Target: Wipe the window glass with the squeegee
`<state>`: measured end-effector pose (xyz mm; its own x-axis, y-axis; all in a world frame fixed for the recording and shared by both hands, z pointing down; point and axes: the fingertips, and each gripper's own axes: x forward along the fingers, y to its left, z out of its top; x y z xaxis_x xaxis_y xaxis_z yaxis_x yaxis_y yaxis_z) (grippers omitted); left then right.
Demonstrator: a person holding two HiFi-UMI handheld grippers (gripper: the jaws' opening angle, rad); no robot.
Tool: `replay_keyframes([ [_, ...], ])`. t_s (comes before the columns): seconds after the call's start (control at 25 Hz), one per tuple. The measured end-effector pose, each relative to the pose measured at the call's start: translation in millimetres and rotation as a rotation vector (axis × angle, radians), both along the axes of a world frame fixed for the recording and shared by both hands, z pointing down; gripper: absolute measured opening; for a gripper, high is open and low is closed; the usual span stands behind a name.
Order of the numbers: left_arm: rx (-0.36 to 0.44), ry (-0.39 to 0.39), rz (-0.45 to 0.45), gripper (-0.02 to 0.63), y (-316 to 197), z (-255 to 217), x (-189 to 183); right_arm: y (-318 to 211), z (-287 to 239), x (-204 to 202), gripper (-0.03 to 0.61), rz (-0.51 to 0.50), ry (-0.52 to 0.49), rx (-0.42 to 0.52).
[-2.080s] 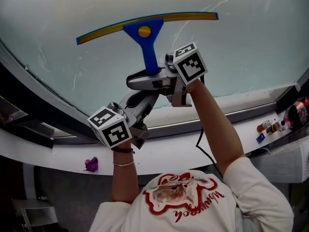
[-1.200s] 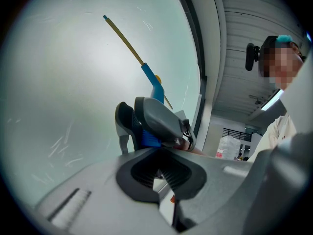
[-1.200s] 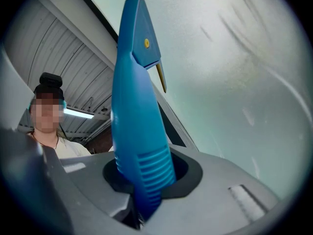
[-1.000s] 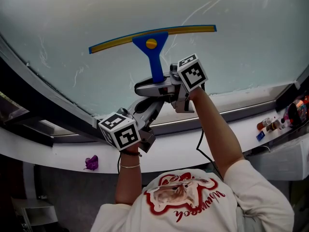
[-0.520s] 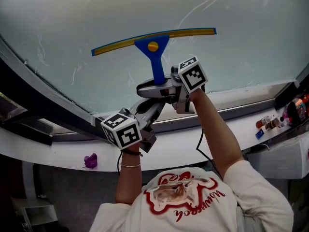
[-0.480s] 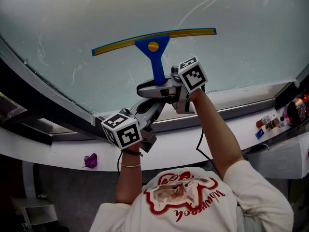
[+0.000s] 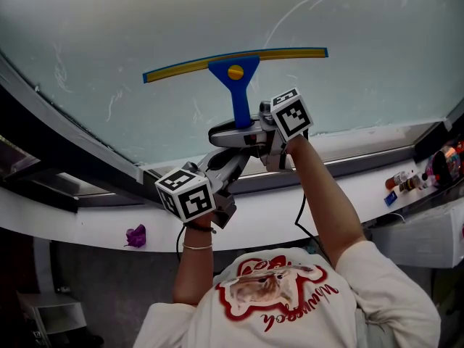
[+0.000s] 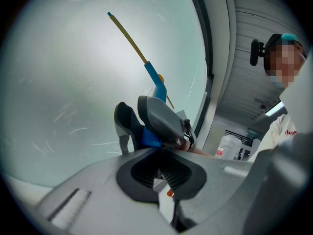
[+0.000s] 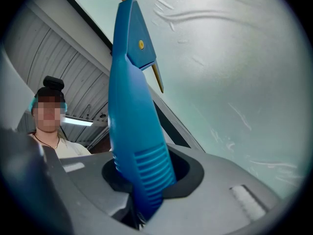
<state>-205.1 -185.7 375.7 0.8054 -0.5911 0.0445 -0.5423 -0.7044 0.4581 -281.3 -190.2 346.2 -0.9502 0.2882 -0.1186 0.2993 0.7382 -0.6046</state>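
I note the squeegee [image 7: 235, 71] lower on the glass [image 7: 109, 20], near its bottom edge: stroke almost done. Both grip the handle [image 9: 137, 146]: left gripper [image 8: 144, 131] clenched, right gripper [image 7: 243, 130] with jaws just eased wider.

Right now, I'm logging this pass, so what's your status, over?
Right gripper shut on squeegee handle, jaws just been opening slightly. Left gripper shut, empty, close below. Blade against window glass. Nothing in the way.
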Motion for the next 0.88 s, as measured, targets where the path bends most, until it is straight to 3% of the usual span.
replay_keyframes([
  [0.88, -0.079, 0.017, -0.023, 0.002, 5, 37, 0, 3, 38, 1, 0.118, 0.012, 0.007, -0.094],
])
